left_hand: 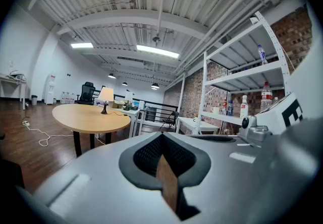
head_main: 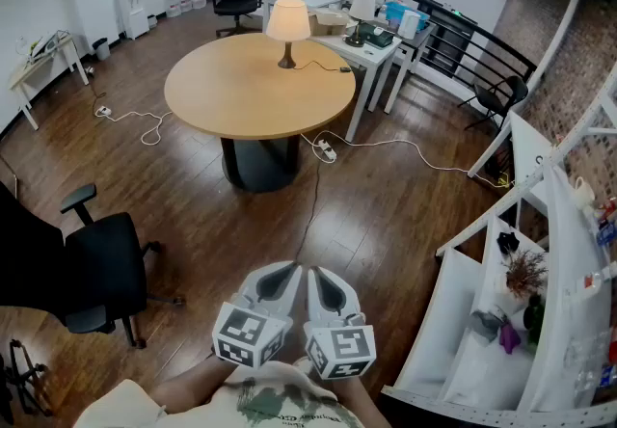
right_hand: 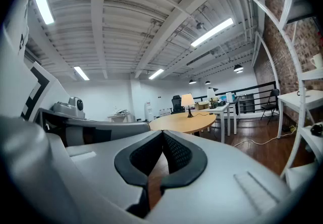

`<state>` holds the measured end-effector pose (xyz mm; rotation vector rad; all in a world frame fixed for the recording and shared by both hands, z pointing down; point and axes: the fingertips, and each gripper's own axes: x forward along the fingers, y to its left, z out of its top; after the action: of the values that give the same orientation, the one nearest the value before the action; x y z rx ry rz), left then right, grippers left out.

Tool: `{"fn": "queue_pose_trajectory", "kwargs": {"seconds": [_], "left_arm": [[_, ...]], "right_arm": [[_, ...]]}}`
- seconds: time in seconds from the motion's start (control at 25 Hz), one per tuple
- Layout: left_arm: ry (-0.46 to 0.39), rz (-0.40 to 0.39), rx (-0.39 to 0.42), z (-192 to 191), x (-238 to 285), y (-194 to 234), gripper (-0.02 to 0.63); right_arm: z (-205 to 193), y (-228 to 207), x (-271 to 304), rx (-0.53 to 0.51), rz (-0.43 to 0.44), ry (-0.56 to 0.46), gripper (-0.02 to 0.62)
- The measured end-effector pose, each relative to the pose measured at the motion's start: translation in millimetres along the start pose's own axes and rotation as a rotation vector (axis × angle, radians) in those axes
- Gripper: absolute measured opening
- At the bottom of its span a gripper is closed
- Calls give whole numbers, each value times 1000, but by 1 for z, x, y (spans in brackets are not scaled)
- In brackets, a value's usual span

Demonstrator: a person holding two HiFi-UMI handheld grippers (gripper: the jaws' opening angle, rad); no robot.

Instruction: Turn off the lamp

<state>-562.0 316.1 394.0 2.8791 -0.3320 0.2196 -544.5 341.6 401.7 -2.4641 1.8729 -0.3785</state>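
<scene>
A lamp (head_main: 287, 25) with a lit cream shade stands at the far side of a round wooden table (head_main: 241, 93), well ahead of me. Its black cord runs right across the tabletop past a small inline switch (head_main: 344, 68). My left gripper (head_main: 281, 278) and right gripper (head_main: 326, 283) hang side by side close to my body, far short of the table, both shut with nothing in them. In the left gripper view the left gripper (left_hand: 162, 138) has the lamp (left_hand: 105, 96) far off to the left. In the right gripper view the right gripper (right_hand: 162, 136) has the lamp (right_hand: 187, 100) ahead.
A black office chair (head_main: 96, 272) stands at the left. White shelving (head_main: 501, 320) with bottles and a plant fills the right. A white desk (head_main: 371, 52) with clutter sits behind the table. Cables and a power strip (head_main: 326, 149) lie on the wooden floor.
</scene>
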Motion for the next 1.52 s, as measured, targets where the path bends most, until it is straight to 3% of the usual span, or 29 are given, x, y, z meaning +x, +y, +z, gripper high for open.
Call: {"fn": "queue_pose_trajectory", "kwargs": {"seconds": [0.4, 0.8, 1.12, 1.52], "left_arm": [[-27, 41, 13, 0, 50, -45, 0], [-25, 54, 6, -3, 82, -45, 0], [-43, 32, -31, 13, 142, 4, 0], [-27, -25, -43, 60, 224, 110, 0]], "right_arm": [[9, -69, -25, -19, 20, -12, 0], [8, -104, -12, -19, 19, 1, 0], [19, -131, 57, -37, -9, 25, 0], [55, -148, 189, -41, -74, 45, 0]]}}
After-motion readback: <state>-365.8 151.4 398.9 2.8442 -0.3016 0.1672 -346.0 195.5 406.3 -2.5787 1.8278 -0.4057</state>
